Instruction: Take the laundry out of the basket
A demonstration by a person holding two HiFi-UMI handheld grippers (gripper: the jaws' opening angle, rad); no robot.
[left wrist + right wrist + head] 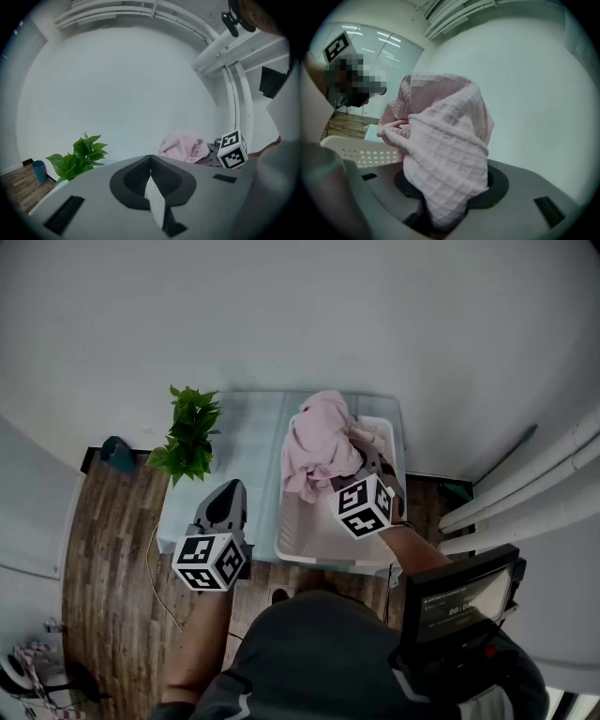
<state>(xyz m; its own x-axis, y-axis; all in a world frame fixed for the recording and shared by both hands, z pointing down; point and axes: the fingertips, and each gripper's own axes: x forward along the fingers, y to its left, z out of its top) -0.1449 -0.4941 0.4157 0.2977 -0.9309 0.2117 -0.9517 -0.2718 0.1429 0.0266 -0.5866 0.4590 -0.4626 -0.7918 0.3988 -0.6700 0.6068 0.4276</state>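
Note:
A pink waffle-weave cloth (pixel 317 442) hangs bunched above the white laundry basket (pixel 323 560), which stands on the pale table (pixel 248 427). My right gripper (pixel 368 463) is shut on the cloth; in the right gripper view the pink cloth (pixel 445 140) fills the space between the jaws and drapes over them. My left gripper (pixel 231 493) hovers over the table left of the basket, jaws together with nothing in them. In the left gripper view its white pad (pixel 154 201) shows edge-on, and the pink cloth (pixel 183 146) is seen at the right.
A green potted plant (pixel 190 432) stands at the table's far left corner. A teal bin (pixel 118 454) sits on the wood floor at left. White pipes (pixel 525 486) run along the wall at right. A dark device with a screen (pixel 459 601) is at my right side.

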